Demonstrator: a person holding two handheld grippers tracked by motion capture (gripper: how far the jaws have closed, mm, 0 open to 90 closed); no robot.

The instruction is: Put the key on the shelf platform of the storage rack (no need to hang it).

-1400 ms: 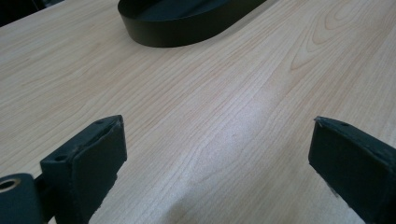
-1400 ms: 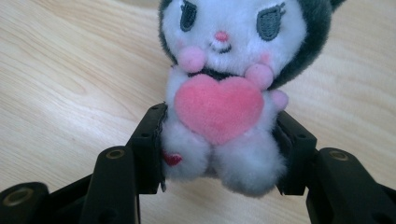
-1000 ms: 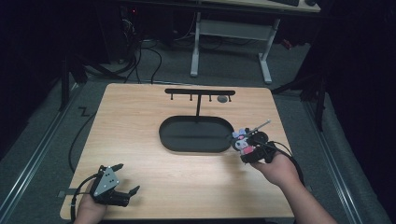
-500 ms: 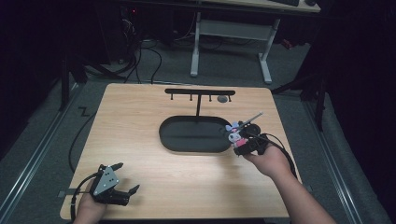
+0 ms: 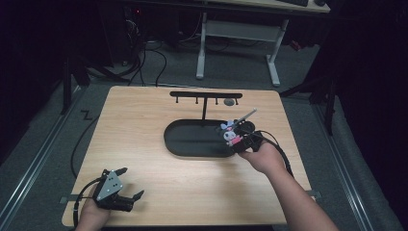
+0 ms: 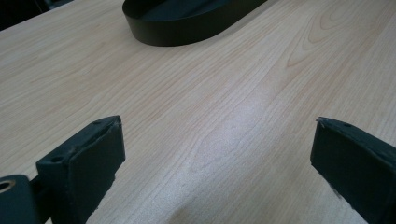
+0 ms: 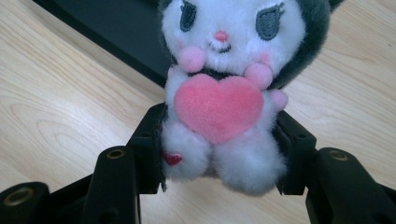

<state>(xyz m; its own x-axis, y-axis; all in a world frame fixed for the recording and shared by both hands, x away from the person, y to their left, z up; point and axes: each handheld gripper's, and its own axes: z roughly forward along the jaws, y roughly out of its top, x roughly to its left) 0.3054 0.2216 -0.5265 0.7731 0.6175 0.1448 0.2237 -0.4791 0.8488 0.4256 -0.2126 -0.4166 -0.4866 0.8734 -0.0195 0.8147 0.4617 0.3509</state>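
The right gripper [image 7: 219,154] is closed on a small plush toy [image 7: 224,88], its two black jaws pressing the lower body from both sides, so the toy sits upright between them with its pink heart facing the camera. In the high view this gripper [image 5: 239,139] is in the middle right of the frame, and the plush toy [image 5: 231,134] is held just at the right end of the black oval tray [image 5: 192,144], at its rim or slightly above it; I cannot tell if it touches. Behind the tray, in the upper middle of the frame, stands a black rack with small hooks [image 5: 206,95]. I judge that the picking is done and the placing is left: the toy is not yet released into the tray or hung on a hook. The left gripper [image 5: 126,184] rests in the lower left of the frame on the wooden table [image 5: 139,120], well apart from the toy, with its jaws wide apart and nothing between them.
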